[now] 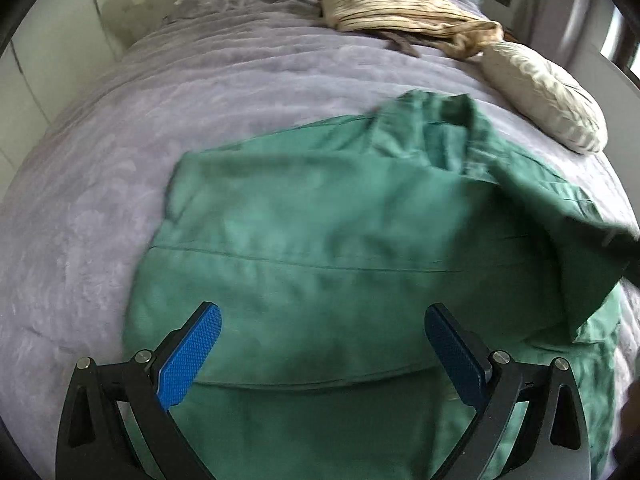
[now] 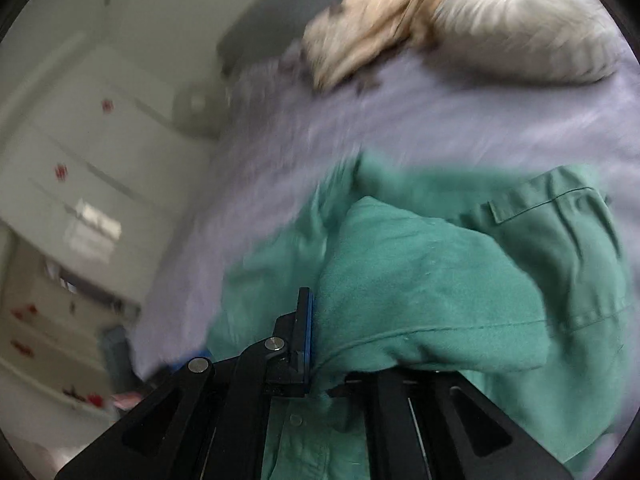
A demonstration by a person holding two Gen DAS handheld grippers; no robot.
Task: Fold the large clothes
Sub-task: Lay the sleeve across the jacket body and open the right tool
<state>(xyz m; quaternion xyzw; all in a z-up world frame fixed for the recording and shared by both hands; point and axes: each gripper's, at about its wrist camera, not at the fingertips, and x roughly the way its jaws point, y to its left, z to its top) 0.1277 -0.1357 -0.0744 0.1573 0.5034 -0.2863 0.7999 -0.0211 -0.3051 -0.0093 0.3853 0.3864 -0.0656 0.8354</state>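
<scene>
On the bed (image 1: 100, 168), with its soft purple-grey cover, lies a big green shirt (image 1: 320, 232). It is spread across the near part of the bed, and its right side is lifted up off the cover. The left gripper (image 1: 322, 344) hangs over the near end of the shirt with its blue jaws wide apart and nothing between them. The right gripper (image 2: 316, 336) has its jaws squeezed tight on a fold of the green shirt, and the cloth bunches up over them. Far away on the bed sit a tan striped cloth (image 1: 400, 4) and a pale pillow (image 1: 548, 100), close together.
</scene>
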